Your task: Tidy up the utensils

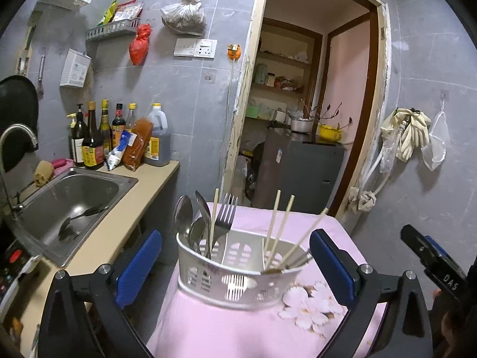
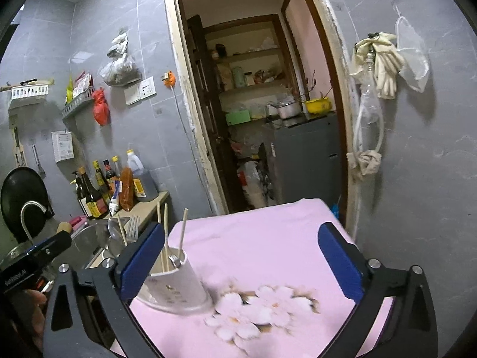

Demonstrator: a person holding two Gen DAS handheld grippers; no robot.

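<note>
A: Nearest first. What is seen around the left claw (image 1: 235,264)?

B: It is held wide open, level, with nothing gripped. The white utensil caddy (image 1: 238,271) is framed between its blue pads (image 1: 331,268) but no contact is seen on either side. The caddy is stood on a pink flowered cloth (image 1: 214,328) spread over the worktop.

A: Caddy contents?

B: Spoons (image 1: 190,223), a fork (image 1: 225,217) and one chopstick are stood in the left compartment; more chopsticks (image 1: 280,226) are leaned in the right compartment. The middle one cannot be judged.

A: Right claw (image 2: 241,265)?

B: Also spread open, empty, held level over the cloth. The caddy is seen just beside its left pad (image 2: 143,262), partly hidden behind it; touching cannot be told. The floral print is seen below the gap.

A: Anything in the way?

B: From the left view, the other claw's black body is seen at the right edge, apart from the caddy. Left of the cloth, a steel sink (image 1: 74,205) is set in the beige counter, with a dark ladle (image 1: 77,217) lying inside.

A: Further back?

B: Sauce bottles (image 1: 98,137) are lined at the wall behind the sink. An open doorway (image 2: 256,104) with shelves and a grey cabinet is seen beyond the worktop. Gloves (image 2: 384,65) and a bag are hung on the right wall.
</note>
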